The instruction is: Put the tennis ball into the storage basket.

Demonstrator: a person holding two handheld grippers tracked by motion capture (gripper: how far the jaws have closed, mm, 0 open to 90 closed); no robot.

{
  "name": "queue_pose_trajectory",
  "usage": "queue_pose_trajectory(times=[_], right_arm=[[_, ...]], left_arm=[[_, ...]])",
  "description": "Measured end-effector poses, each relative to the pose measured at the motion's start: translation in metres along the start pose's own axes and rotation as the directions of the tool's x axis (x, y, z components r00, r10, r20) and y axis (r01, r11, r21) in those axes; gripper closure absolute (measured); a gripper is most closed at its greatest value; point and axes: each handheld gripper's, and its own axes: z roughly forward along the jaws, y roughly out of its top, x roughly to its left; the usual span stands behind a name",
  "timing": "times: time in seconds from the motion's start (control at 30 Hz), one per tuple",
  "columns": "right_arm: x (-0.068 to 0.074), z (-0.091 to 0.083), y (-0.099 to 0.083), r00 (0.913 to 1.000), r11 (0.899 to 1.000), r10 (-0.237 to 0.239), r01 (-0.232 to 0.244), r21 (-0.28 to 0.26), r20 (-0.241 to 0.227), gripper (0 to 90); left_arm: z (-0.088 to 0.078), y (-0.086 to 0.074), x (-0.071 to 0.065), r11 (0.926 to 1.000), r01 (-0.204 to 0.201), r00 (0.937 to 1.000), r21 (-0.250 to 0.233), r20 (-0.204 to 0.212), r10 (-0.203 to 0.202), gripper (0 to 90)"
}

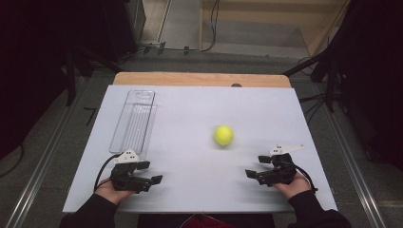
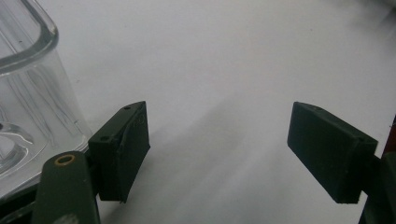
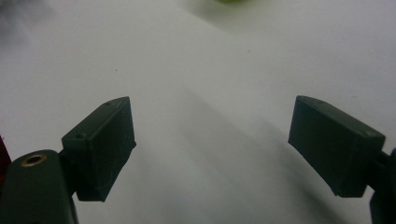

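**Yellow-green ball loose on a white table**

Yellow-green, the ball sits right of the table's middle, apart from everything. A clear plastic tray lies along the left edge. The left gripper and right gripper rest near the front corners, jaws spread and empty. The left gripper view brings the tray's wall close; the right gripper view catches a blurred sliver of ball.

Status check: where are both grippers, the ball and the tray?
Left gripper open, by clear tray. Right gripper open, empty. Yellow ball mid-table, untouched. Nothing between it and either gripper.
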Motion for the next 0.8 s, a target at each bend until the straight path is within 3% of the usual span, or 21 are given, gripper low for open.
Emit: queue_pose_trajectory(times=[0.43,0.8], right_arm=[[-0.002,-0.002,0.004,0.9998,1.000,0.020,-0.020,-0.013,0.002,12.8],[-0.011,-0.001,0.012,0.9978,0.999,0.015,-0.011,-0.052,0.065,12.7]], left_arm=[[-0.001,0.000,0.000,1.0000,0.000,1.0000,0.000,-0.004,0.000,21.6],[0.000,0.001,0.000,1.0000,0.000,1.0000,0.000,-0.003,0.000,21.6]])
